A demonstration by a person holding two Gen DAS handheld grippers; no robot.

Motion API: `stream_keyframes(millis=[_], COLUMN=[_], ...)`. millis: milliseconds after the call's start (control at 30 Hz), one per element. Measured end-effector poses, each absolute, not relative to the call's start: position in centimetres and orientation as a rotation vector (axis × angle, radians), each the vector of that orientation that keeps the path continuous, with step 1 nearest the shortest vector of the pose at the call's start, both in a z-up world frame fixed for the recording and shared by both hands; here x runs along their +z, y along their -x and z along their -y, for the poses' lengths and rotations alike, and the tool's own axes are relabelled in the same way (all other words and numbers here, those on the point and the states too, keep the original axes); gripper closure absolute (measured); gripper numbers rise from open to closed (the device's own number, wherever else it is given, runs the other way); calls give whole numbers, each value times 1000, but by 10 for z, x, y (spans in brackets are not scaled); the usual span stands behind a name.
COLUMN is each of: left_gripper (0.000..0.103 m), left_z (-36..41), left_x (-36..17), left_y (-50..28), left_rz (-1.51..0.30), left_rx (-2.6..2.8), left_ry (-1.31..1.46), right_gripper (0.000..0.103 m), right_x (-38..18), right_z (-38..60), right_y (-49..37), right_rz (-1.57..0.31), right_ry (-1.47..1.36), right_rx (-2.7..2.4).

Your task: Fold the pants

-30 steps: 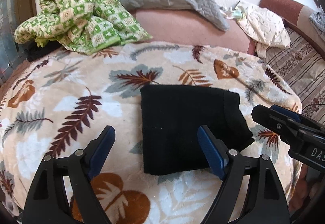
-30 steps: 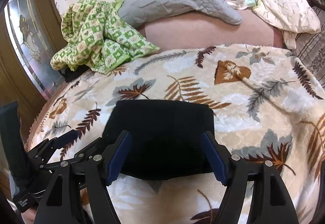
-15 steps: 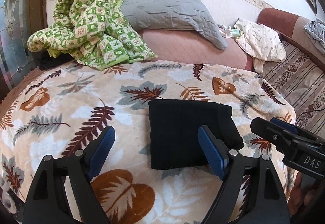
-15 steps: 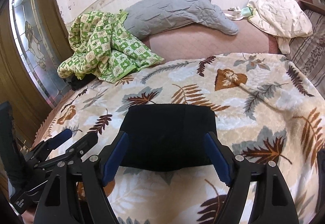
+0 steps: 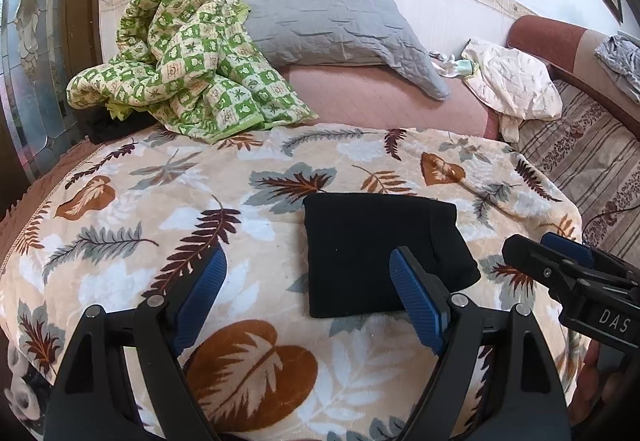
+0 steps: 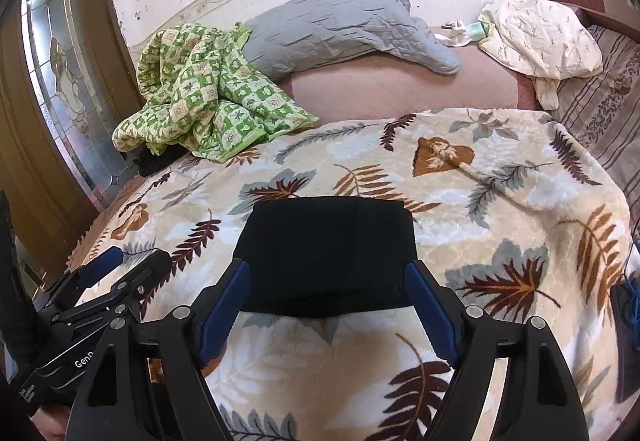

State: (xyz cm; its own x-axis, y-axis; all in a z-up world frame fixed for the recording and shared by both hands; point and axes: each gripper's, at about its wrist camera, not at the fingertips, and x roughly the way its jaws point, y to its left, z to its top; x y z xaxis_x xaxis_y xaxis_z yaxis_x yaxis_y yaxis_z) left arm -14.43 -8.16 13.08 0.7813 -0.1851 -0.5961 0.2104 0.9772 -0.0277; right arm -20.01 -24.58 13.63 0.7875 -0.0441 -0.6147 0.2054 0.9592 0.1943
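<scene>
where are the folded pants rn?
The black folded pants lie flat on the leaf-print blanket, centred ahead of the open right claw; right of centre in the left view.

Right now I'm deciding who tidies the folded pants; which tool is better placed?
Probably the right tool: the black pants lie centered between its open fingers. The left tool is open too, but the pants sit off to its right side.

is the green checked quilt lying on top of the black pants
No, the quilt is heaped at the far end of the bed, well apart from the folded pants.
</scene>
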Motion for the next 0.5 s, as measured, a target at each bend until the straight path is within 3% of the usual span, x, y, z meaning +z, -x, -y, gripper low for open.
stream_keyframes(millis=[500], left_gripper=[19], left_z=[79], left_x=[128], left_y=[152], left_rz=[-636], left_rx=[-219], left_ry=[-38], right_gripper=[21], right_x=[135], right_z=[235], right_y=[205], right_rz=[-663], right_ry=[-227], right_rx=[-141])
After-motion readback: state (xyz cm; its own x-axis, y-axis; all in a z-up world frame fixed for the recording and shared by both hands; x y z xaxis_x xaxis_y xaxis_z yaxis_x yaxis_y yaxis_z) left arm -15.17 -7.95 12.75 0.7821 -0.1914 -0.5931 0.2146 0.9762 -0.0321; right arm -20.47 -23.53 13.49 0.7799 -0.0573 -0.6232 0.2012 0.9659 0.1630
